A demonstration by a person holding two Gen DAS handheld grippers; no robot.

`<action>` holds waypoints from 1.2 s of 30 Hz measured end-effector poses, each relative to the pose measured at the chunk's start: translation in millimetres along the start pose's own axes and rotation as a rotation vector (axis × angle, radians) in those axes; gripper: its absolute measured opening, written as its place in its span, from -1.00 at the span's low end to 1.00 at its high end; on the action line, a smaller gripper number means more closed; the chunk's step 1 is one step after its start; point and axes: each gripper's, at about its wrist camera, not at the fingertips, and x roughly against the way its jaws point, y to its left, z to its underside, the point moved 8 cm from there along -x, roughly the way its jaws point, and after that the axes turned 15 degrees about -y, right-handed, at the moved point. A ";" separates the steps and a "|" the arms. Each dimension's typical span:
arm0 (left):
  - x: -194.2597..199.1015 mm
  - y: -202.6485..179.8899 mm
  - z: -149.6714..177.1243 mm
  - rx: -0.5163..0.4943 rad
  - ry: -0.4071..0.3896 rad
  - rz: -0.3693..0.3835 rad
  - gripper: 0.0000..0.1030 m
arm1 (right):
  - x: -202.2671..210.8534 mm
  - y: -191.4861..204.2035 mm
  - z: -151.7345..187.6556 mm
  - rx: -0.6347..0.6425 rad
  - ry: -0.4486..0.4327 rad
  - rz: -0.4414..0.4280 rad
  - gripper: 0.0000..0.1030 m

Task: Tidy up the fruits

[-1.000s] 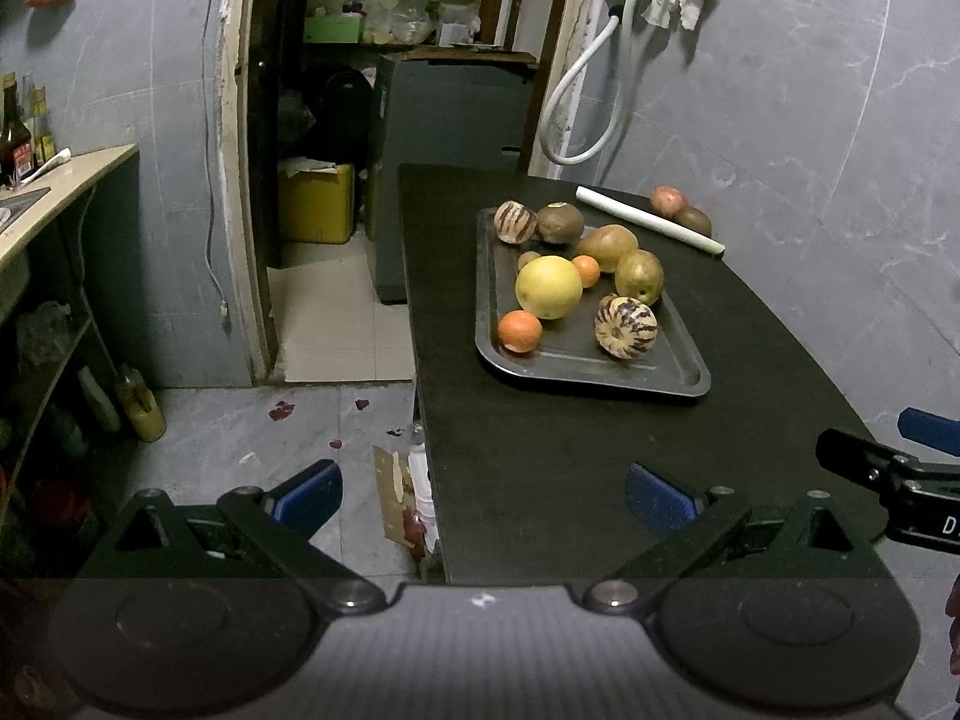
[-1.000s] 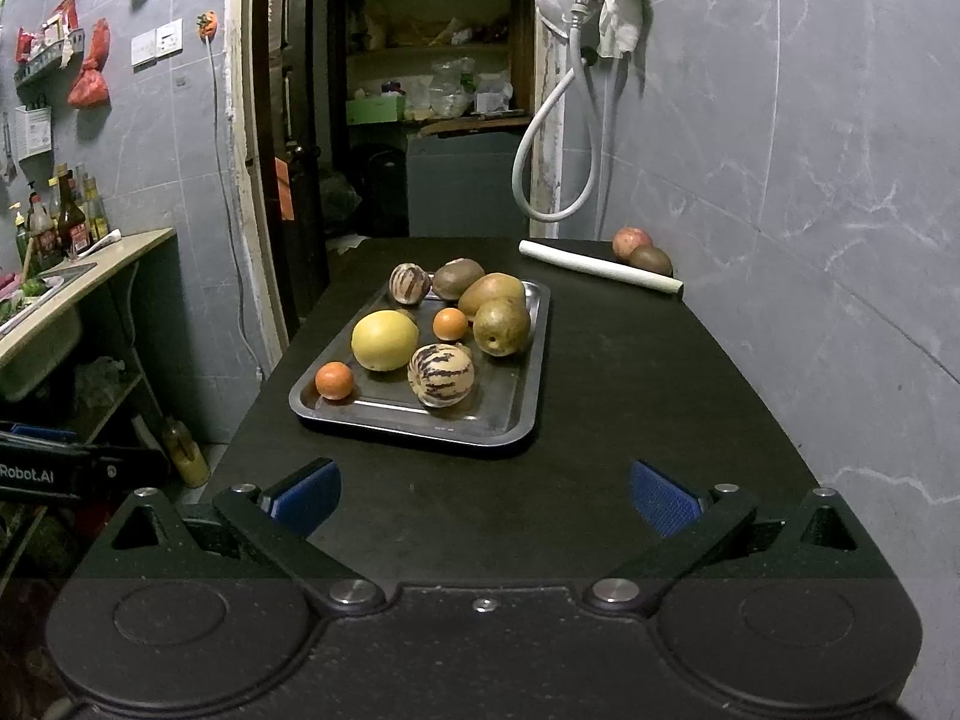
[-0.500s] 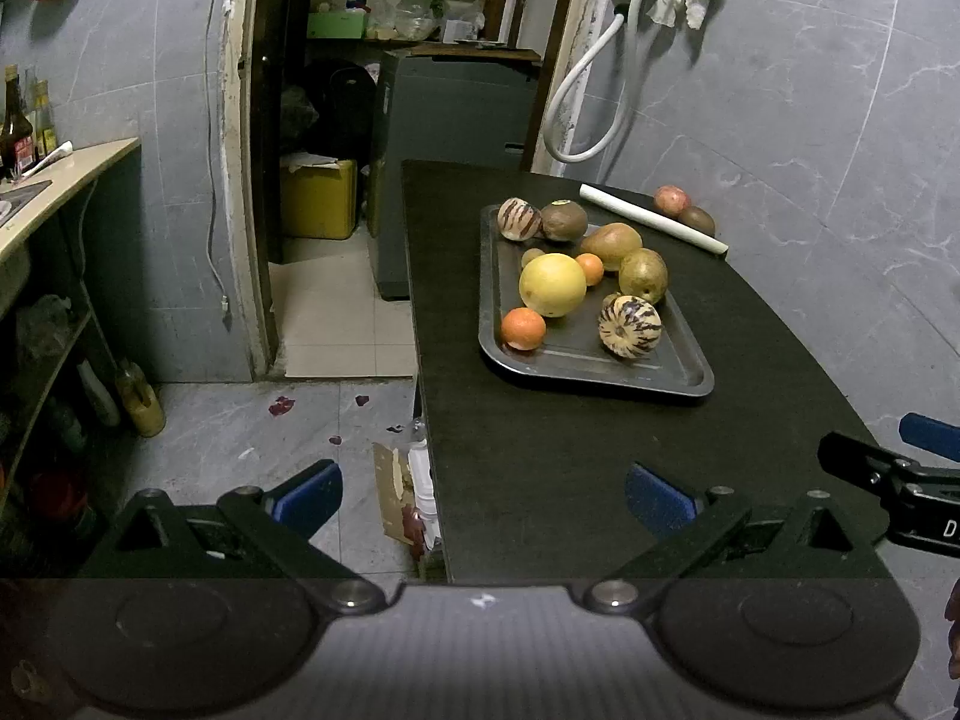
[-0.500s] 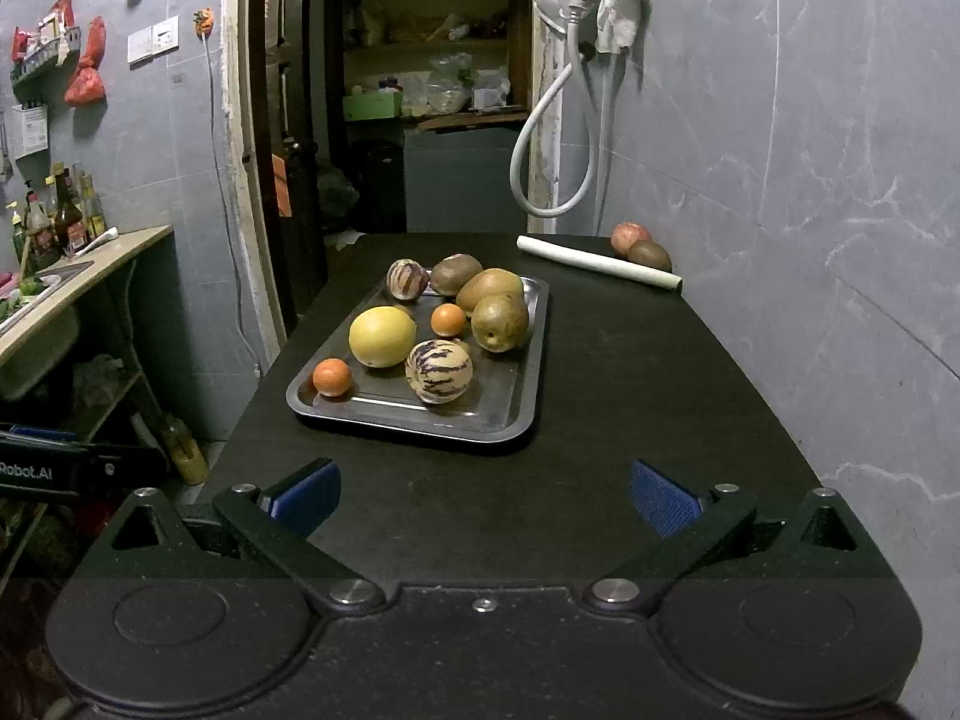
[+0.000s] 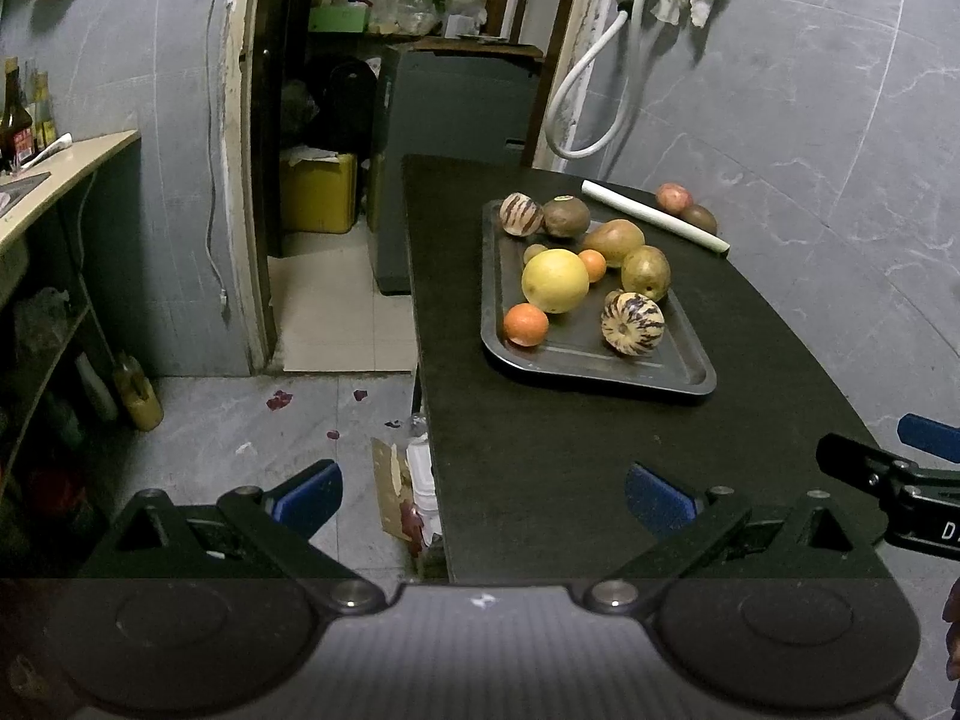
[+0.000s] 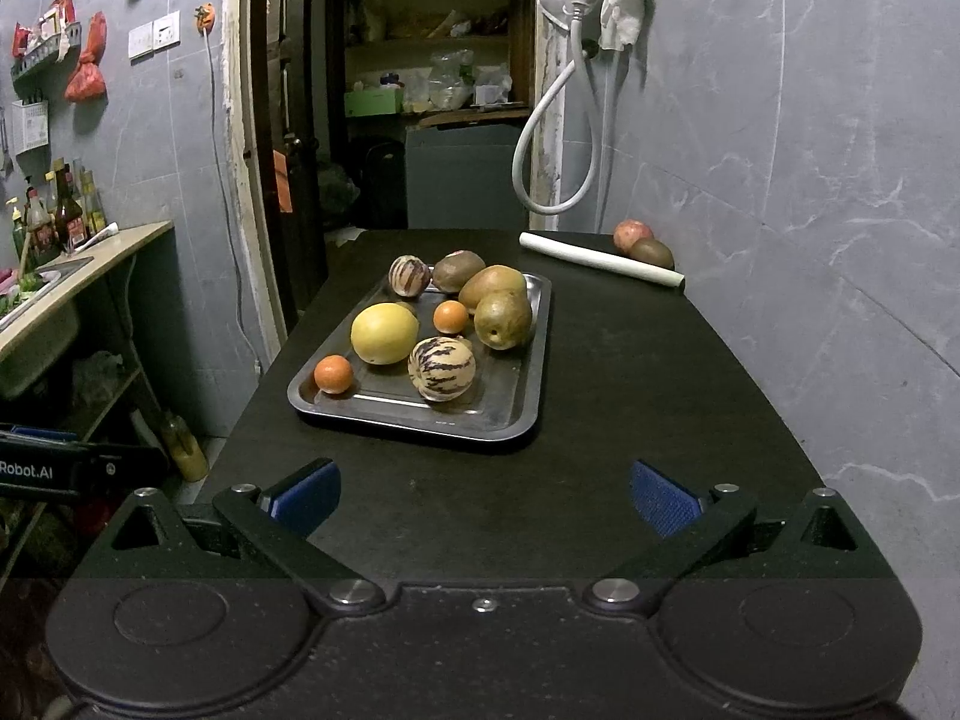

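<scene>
left claw (image 5: pixel 480 495) spread, empty | right claw (image 6: pixel 483 495) spread, empty | tray (image 6: pixel 516 414): yellow citrus (image 6: pixel 384 333), striped melon (image 6: pixel 441 369)

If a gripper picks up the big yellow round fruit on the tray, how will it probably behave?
The big yellow fruit looks smooth and round, so it may slip between narrow fingers and roll if nudged. It is the largest fruit on the tray, so it is probably the heaviest. It seems to touch a small orange, which might shift.

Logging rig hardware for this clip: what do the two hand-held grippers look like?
Both match: matte black bodies, angled linkage arms on silver pivot bolts, blue finger pads. The left hand-held gripper and the right hand-held gripper each have two round recesses. White lettering marks their sides. No sleeves or cables visible.
</scene>
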 end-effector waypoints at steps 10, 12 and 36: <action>-0.6 -2.9 -0.6 0.004 0.022 -0.014 0.99 | -0.7 0.0 -1.4 0.002 0.000 -0.001 0.99; 0.2 -3.9 -1.3 0.004 0.018 -0.010 0.99 | -1.2 1.2 -1.2 0.004 0.002 -0.002 0.99; -3.8 -11.8 1.3 -0.023 0.048 -0.018 0.99 | -5.2 -7.0 0.2 -0.002 0.015 0.006 0.99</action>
